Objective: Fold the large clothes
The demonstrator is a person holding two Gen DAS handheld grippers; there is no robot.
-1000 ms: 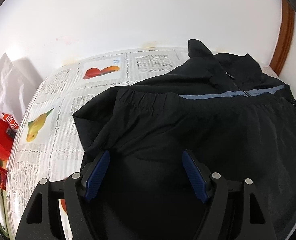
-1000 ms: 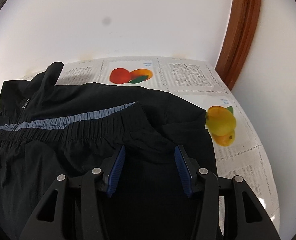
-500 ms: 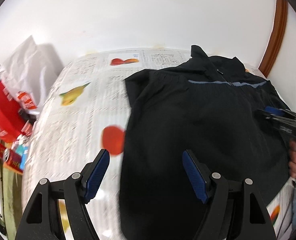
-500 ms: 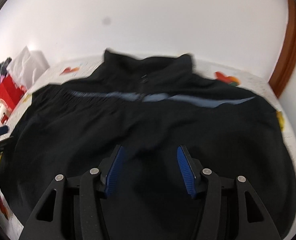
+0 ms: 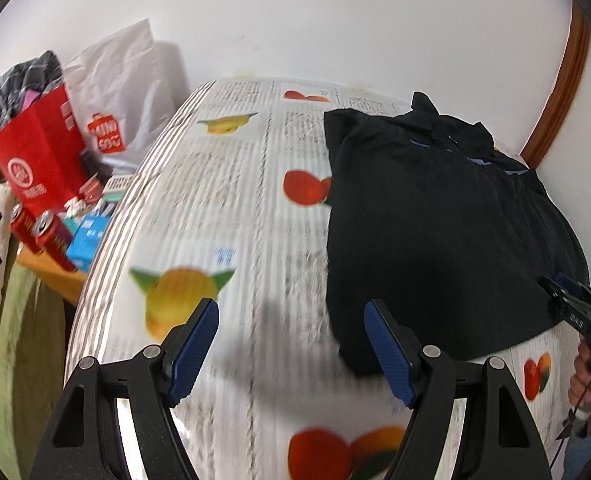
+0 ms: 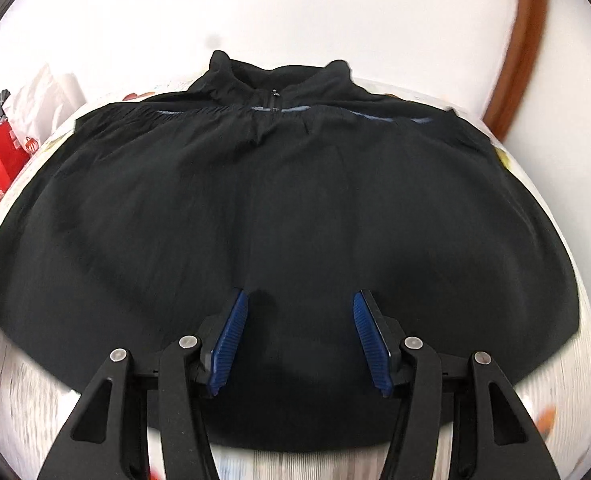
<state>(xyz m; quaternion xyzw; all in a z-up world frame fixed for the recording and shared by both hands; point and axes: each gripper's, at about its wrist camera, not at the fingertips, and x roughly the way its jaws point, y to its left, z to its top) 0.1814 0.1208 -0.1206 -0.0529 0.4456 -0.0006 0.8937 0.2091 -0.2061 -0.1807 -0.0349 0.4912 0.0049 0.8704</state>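
Observation:
A black jacket (image 6: 287, 208) with a grey-blue stripe and a zip collar lies folded on the table, hem brought up near the collar. In the left wrist view it lies at the right (image 5: 435, 220). My left gripper (image 5: 291, 344) is open and empty, above the bare cloth to the left of the jacket's near corner. My right gripper (image 6: 299, 336) is open and empty, over the jacket's near edge; it also shows at the right edge of the left wrist view (image 5: 575, 304).
The table wears a white cloth with fruit pictures and print (image 5: 215, 208). Left of it are a red bag (image 5: 39, 156), a white plastic bag (image 5: 123, 92), red cans (image 5: 49, 232) and a blue carton (image 5: 87, 240). A wooden frame (image 6: 523, 40) stands at the far right by the white wall.
Both grippers have pulled back from the jacket and away from the wall. The left one has swung left, so the jacket now sits at its right. Both stay open.

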